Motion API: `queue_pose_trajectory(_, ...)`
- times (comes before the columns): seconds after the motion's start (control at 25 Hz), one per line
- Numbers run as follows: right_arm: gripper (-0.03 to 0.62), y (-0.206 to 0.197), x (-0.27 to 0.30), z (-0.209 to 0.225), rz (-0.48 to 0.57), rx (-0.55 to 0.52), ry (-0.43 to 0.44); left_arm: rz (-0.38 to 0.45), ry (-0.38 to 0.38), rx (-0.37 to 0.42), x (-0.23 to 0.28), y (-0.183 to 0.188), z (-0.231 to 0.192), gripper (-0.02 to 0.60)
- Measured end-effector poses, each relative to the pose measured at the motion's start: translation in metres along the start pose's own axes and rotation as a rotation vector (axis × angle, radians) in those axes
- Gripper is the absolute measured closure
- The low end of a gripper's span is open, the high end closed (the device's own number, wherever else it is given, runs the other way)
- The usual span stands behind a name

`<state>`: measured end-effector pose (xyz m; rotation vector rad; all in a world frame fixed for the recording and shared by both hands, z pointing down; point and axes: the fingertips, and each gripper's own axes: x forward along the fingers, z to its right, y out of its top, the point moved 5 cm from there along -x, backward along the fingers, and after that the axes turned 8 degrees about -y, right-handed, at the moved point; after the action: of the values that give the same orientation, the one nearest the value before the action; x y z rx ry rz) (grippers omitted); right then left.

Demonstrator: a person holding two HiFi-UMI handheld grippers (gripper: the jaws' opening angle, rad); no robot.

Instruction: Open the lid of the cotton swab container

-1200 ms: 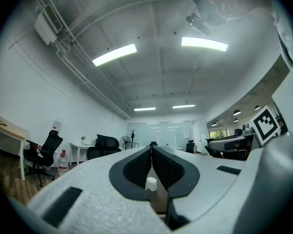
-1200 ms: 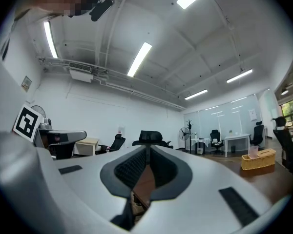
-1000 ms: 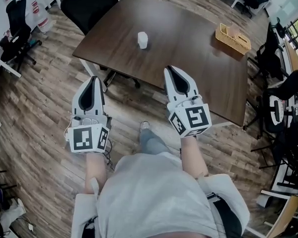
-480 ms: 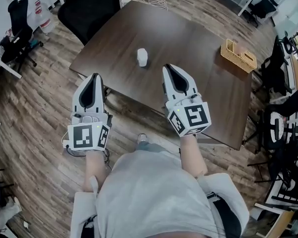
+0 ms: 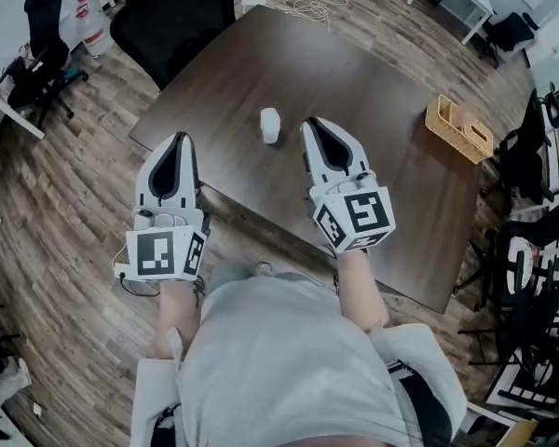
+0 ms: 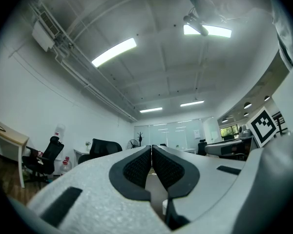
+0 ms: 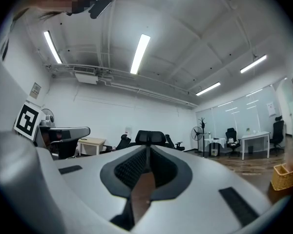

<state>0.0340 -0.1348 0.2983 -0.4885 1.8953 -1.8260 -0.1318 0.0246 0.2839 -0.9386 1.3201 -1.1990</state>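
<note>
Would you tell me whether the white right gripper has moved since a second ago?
Yes. The right gripper advanced across the dark wooden table: its tip, earlier short of the white container, is now alongside it.

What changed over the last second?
The person walked up to the table; the left gripper and right gripper advanced together to its near edge, the right one near the cotton swab container. Unchanged: both shut and empty, container standing untouched.

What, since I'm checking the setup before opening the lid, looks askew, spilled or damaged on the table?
Nothing stands out. The white container stands upright on the dark table, no spill around it, and the wicker basket sits flat near the right edge.
</note>
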Motion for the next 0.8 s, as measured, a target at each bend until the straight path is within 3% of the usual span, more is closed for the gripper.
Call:
queue_pose_trajectory(0.32, 0.567, -0.019, 0.053, -0.004, -0.055, -0.005, -0.004, -0.017, -0.013, -0.012, 0.031, -0.016, -0.040, 0.569)
queue_pose_trajectory(0.8, 0.566, -0.071, 0.138, -0.002, -0.226, -0.003, -0.093, -0.032, -0.138, -0.062, 0.113, -0.045, -0.113, 0.569)
